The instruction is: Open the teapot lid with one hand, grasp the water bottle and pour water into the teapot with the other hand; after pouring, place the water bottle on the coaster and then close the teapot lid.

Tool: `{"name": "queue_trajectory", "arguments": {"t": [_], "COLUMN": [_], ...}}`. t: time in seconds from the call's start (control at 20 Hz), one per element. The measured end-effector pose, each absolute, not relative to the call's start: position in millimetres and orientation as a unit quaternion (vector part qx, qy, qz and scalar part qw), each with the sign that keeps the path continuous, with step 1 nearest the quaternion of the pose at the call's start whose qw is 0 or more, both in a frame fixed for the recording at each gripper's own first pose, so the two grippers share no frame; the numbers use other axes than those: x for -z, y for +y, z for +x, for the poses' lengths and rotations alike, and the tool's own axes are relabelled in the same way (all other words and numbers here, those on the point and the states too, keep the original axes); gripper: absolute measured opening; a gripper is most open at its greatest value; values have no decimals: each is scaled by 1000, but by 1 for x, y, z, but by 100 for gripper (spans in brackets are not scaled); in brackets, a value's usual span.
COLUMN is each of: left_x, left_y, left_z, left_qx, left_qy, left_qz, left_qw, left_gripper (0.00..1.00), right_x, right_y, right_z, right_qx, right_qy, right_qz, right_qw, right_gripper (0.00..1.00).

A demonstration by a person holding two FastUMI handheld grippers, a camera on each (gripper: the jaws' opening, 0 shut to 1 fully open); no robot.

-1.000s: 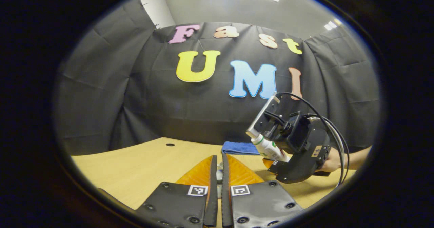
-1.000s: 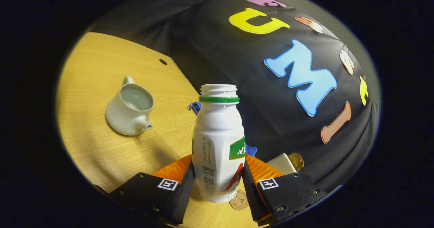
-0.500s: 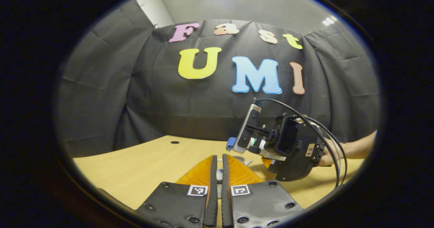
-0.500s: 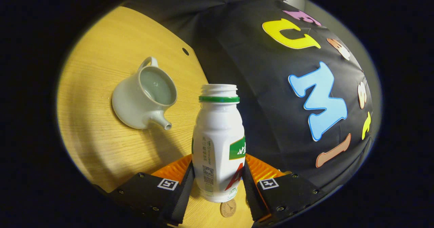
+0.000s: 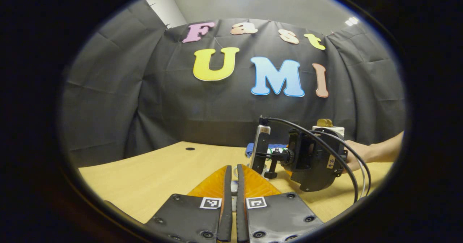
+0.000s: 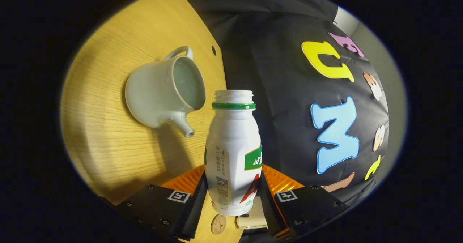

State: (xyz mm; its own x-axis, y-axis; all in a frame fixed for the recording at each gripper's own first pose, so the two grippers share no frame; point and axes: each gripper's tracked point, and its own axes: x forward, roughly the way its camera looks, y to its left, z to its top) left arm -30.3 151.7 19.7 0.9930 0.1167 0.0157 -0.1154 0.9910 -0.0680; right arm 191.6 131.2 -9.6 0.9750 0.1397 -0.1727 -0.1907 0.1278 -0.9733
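Two grippers in use over a wooden table [image 5: 152, 170]. Right gripper [image 6: 233, 196]: fingers clamped on both sides of the white water bottle [image 6: 233, 152], uncapped, green ring at the neck, mouth close beside the rim of the open white teapot [image 6: 162, 87], lidless, spout toward the bottle. Round coaster [image 6: 218, 224] just under the bottle's base, beside a pale block. Left gripper [image 5: 233, 185]: fingers nearly pressed together on a small pale thing, only a sliver visible, probably the lid knob. Farther off in the left gripper view, right gripper body, cables and a hand [image 5: 356, 156] holding it; blue cloth [image 5: 249, 149] behind.
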Motion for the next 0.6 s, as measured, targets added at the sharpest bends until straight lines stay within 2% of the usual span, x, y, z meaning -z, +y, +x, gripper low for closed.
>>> {"name": "queue_trajectory", "arguments": {"t": [0.6], "left_x": [-16], "left_y": [156], "left_z": [-32], "left_qx": [-64], "left_qy": [-3], "left_qz": [-33], "left_qw": [997], "left_gripper": [11], "right_x": [-10], "right_y": [134], "right_z": [196], "right_qx": [-87], "right_qy": [-27], "right_qz": [-719], "right_qw": [689], "right_gripper": [70]}}
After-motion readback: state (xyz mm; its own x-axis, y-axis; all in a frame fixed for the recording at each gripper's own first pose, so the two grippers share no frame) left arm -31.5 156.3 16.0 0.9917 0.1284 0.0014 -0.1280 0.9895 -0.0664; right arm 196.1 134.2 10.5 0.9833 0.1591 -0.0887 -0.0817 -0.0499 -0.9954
